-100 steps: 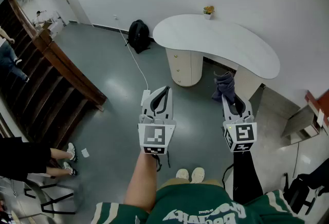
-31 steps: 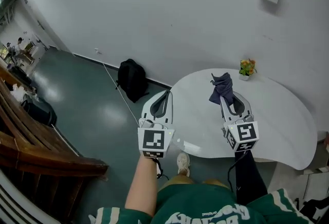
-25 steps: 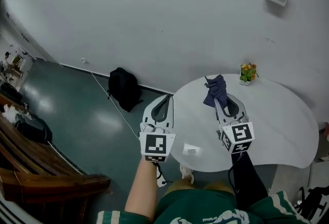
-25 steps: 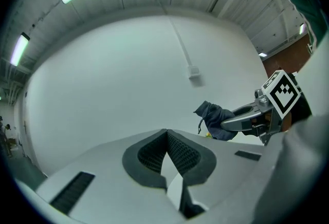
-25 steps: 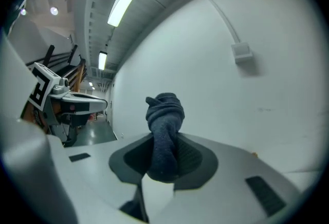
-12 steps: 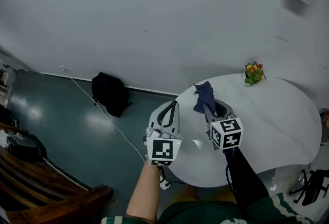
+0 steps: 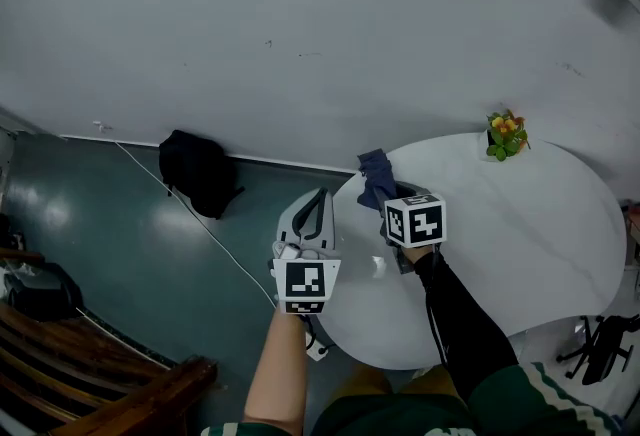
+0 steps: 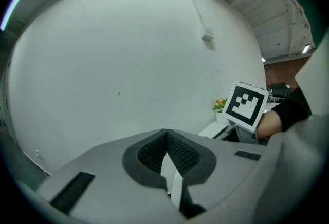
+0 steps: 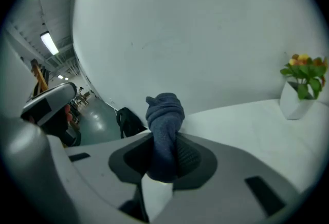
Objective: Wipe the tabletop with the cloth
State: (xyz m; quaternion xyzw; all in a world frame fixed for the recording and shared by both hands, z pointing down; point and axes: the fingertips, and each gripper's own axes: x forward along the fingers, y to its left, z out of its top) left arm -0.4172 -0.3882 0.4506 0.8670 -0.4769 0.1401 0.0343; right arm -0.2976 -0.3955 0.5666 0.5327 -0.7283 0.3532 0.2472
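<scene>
– Green shirt fabric (image 7: pixel 525 402) sits nearest, at the bottom edge of the head view. Any writing to read?

– No words. The marker cubes (image 7: pixel 415 221) on the two tools carry black-and-white square patterns, and that is all the print.

– How do the tools stand?

– The left gripper (image 7: pixel 321 196) is over the floor, just beside the table's left edge. Its jaws are pressed together with nothing between them. The right gripper (image 7: pixel 388 204) has its jaws clamped on the dark blue cloth (image 7: pixel 374 174), which bunches up beyond the tips.

– Where is that cloth, then?

– Over the left end of the white tabletop (image 7: pixel 520 224), close to the rim. Whether it touches the surface I cannot tell.

– And the surface itself?

– Smooth, white and rounded like a bean. A small potted plant (image 7: pixel 503 134) stands at its far edge by the wall, well apart from the cloth.

– The room?

– A glossy grey-green floor (image 7: pixel 120 264) and a brown wooden rail (image 7: pixel 130 394) at lower left. A black backpack (image 7: pixel 197 174) rests at the foot of the plain white wall (image 7: pixel 300 14), and a white cable (image 7: pixel 200 229) runs across the floor beside it.
</scene>
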